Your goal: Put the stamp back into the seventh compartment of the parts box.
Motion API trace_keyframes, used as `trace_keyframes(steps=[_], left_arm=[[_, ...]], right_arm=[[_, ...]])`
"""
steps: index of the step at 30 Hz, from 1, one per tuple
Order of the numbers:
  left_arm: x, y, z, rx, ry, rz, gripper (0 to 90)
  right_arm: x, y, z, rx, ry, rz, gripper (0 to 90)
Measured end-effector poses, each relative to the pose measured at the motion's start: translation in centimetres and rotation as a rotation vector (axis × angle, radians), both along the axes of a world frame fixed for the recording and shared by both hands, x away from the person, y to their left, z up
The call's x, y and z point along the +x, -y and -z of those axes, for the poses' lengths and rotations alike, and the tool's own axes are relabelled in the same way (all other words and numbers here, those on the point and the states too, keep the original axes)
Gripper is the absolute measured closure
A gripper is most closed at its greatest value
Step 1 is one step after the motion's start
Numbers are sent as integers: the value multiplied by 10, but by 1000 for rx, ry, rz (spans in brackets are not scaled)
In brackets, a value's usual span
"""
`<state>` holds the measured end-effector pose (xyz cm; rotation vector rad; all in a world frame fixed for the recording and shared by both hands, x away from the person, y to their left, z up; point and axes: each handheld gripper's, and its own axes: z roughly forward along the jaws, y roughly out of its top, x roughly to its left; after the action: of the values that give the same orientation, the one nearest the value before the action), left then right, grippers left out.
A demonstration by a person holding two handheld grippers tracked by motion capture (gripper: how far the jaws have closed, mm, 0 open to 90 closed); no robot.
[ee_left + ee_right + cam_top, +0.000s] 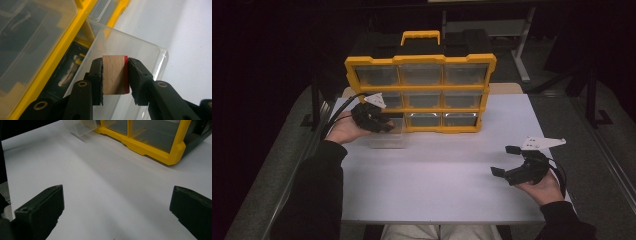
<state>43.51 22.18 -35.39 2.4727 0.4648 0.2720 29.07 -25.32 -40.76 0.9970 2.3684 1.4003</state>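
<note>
A yellow organizer (420,92) with clear drawers stands upright at the back of the white table (437,185). Its bottom-left clear drawer (388,138) is pulled out onto the table. My left gripper (382,124) hovers over that drawer, shut on a small wooden block (113,74) with a red face; in the left gripper view the block sits squarely between both pads, above the drawer (130,47). My right gripper (502,160) rests low at the table's right, jaws wide apart with nothing between them. The right gripper view shows the organizer's corner (160,147) and the drawer (80,127) far off.
Table legs and dark furniture stand behind the organizer (522,50). The organizer's handle (420,36) sticks up at the top. Bare white tabletop lies between my two grippers.
</note>
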Motion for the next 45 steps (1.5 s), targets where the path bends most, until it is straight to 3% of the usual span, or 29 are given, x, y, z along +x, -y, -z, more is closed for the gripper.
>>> trace_keyframes(steps=[7, 17, 26, 32, 45], left_arm=[[0, 5, 4, 33, 10, 7, 632], [-7, 3, -3, 28, 54, -13, 511], [-15, -2, -13, -11, 72, -14, 445], [-22, -11, -15, -63, 40, -7, 370], [-30, -23, -16, -92, 37, -17, 229]], right_arm=[[0, 0, 0, 1, 3, -1, 0], [0, 0, 0, -2, 1, -1, 0], [0, -1, 0, -5, 1, -1, 0], [-1, -2, 0, -6, -2, 0, 0], [0, -1, 0, -5, -3, -1, 0]])
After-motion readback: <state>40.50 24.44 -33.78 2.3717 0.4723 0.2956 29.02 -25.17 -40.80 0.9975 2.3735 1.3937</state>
